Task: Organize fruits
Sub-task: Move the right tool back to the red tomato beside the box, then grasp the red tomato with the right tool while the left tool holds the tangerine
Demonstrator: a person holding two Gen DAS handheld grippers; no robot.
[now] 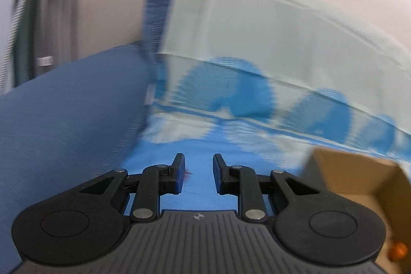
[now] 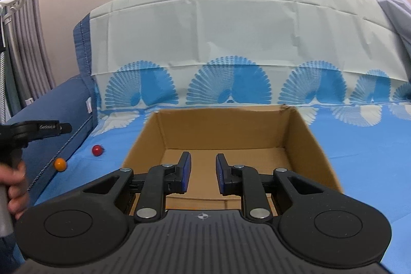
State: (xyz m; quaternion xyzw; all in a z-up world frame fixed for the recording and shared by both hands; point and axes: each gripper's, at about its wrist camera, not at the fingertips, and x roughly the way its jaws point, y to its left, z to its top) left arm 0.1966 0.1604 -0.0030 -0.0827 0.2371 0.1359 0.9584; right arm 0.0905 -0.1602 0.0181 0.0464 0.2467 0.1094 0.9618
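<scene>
In the right wrist view, an open cardboard box (image 2: 231, 140) stands on the blue patterned bedsheet. My right gripper (image 2: 203, 171) hovers over its near edge, shut and empty. A small red fruit (image 2: 97, 150) and a small orange fruit (image 2: 60, 164) lie on the sheet left of the box. My left gripper (image 2: 65, 129) shows side-on at the left edge, above them, held by a hand (image 2: 15, 186). The left wrist view is blurred. There my left gripper (image 1: 199, 171) is shut with nothing gripped, and a red sliver (image 1: 189, 172) peeks past its left finger. An orange fruit (image 1: 398, 249) appears inside the box (image 1: 359, 179).
A tall pillow (image 2: 231, 37) with a fan pattern stands behind the box against the pink wall. A dark blue cushion (image 2: 59, 114) borders the sheet on the left. Grey bedding (image 2: 395, 12) lies at the far right. Grey ribbed curtain or hose (image 2: 23, 30) hangs at far left.
</scene>
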